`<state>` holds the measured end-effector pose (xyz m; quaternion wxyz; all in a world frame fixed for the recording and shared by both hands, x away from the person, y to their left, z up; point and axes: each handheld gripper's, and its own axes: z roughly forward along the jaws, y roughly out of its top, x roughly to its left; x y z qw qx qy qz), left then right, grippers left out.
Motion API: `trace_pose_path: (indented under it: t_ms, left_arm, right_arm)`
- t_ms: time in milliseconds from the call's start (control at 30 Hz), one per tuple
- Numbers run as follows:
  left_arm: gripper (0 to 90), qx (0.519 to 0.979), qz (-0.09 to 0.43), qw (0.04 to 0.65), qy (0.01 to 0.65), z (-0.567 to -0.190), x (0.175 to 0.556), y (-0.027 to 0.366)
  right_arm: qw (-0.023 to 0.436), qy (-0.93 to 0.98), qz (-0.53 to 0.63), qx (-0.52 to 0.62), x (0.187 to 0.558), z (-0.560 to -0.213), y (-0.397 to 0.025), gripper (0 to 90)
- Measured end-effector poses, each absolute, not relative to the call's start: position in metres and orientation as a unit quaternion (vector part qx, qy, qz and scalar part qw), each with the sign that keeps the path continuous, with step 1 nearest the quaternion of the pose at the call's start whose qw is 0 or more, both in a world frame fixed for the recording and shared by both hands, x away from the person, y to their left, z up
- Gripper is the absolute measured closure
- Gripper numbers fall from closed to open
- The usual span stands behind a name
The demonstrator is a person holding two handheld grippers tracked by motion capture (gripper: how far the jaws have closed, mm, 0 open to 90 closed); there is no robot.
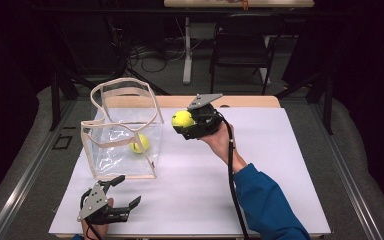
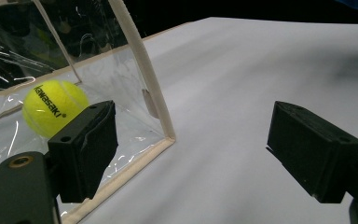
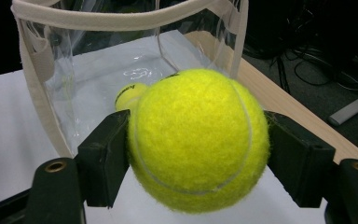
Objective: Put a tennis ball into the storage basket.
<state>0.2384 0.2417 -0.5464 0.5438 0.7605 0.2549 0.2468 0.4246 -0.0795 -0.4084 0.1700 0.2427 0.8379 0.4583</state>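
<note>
Two tennis balls are in play: one ball (image 1: pixel 182 119) is clamped between the jaws of the right gripper (image 1: pixel 194 124), held raised just to the right of the clear bag (image 1: pixel 122 131), while the second ball (image 1: pixel 140 143) is seen lying inside on the bag's floor. The bag's open mouth is faced upward, its rim lying left of and slightly below the held ball, so a short leftward carry over the rim is judged to be what is called for. The left gripper (image 1: pixel 120 192) is held wide open and empty, near the bag's front corner.
</note>
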Motion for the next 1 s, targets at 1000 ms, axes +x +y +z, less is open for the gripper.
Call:
trace_pose_path:
  t_ms: [1000]
  left_arm:
    - [15.9,0.751,0.253,0.550,0.263,-0.546,0.242,0.245]
  right_arm:
    - [0.189,0.828,0.473,0.235,0.434,-0.380,-0.073,26.8]
